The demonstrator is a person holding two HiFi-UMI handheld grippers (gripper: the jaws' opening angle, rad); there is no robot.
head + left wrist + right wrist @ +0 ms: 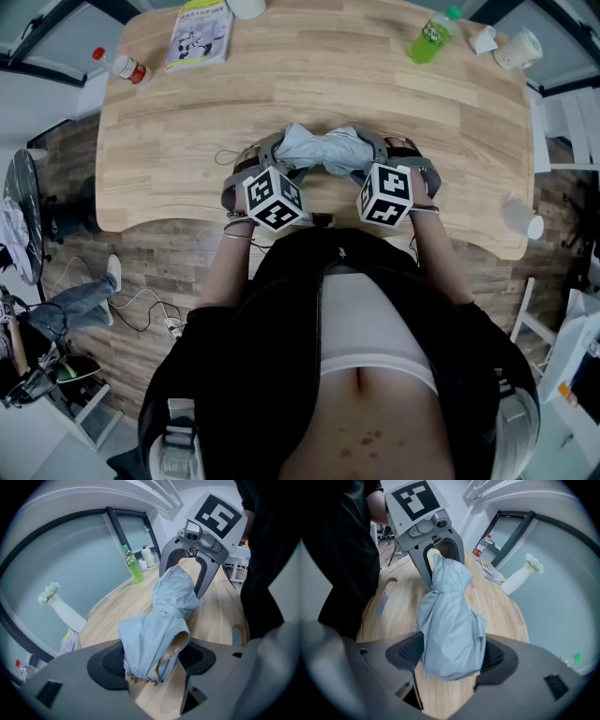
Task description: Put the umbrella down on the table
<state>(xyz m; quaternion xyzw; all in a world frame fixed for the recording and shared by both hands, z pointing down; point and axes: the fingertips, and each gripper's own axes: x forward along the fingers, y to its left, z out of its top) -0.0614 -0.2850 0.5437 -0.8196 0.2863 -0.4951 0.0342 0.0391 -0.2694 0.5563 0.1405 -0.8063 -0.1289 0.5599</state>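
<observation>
A folded light-blue umbrella (pixel 323 150) lies crosswise low over the wooden table (pixel 178 141), close to its front edge; I cannot tell whether it touches the wood. My left gripper (pixel 278 152) is shut on the umbrella's left end, and my right gripper (pixel 373 152) is shut on its right end. In the left gripper view the bunched fabric (pixel 159 625) fills the gap between the dark pads (pixel 110 660), with the right gripper (pixel 186 576) facing from the far end. In the right gripper view the cloth (pixel 450 625) bulges between the pads (pixel 405 653), and the left gripper (pixel 436 562) holds the far end.
At the table's far side are a green bottle (pixel 431 36), crumpled paper and a cup (pixel 517 49), a booklet (pixel 200 33), a red-capped bottle (pixel 122 66) and a white vase (pixel 65 611). The person's body is against the front edge.
</observation>
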